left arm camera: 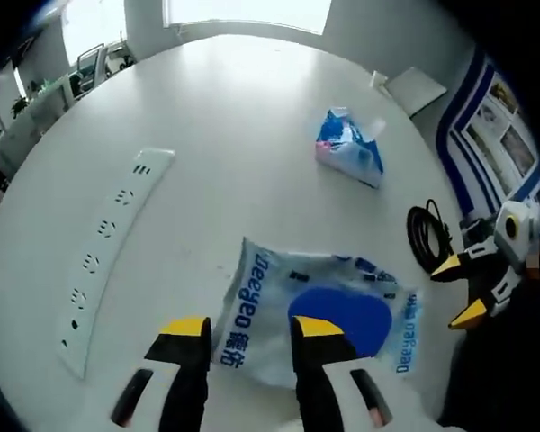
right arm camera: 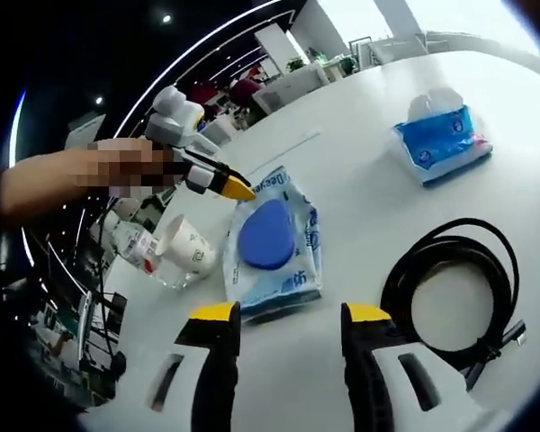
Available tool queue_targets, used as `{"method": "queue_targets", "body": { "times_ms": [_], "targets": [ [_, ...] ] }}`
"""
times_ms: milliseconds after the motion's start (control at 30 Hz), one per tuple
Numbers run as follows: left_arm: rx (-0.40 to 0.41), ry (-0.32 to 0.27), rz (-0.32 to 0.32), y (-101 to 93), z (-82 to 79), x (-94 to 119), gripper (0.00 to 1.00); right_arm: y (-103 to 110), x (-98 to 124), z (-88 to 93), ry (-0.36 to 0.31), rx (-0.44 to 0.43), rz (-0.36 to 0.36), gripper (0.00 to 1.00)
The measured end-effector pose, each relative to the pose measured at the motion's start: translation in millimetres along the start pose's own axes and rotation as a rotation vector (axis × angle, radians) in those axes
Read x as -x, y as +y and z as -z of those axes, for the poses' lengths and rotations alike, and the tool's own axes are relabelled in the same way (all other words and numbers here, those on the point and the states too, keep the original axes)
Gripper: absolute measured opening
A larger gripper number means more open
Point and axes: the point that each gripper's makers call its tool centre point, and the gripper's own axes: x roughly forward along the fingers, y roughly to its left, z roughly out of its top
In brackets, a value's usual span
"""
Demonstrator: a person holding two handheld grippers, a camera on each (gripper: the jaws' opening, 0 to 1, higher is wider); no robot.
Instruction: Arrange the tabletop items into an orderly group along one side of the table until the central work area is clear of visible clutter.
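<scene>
1. My left gripper hangs spread wide over a shiny clear plastic pouch with a blue round patch, printed "Deeyeo", flat on the smooth white table.
2. My right gripper gapes empty beside a coiled black cable.
3. A soft blue tissue pack lies farther off.

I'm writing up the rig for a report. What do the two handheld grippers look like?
Both match: the left gripper and right gripper each have two black jaws capped with yellow tips, widening into white bodies with dark slots. Seen from the other view, each has a white body.
</scene>
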Motion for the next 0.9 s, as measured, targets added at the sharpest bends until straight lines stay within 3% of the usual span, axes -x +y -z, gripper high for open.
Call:
{"method": "queue_targets", "body": {
  "times_ms": [900],
  "targets": [
    [0.017,0.006,0.019,7.8,9.5,-18.4,0.20,9.5,-31.9,11.7,0.065,-0.079,-0.055,0.23]
  ]
}}
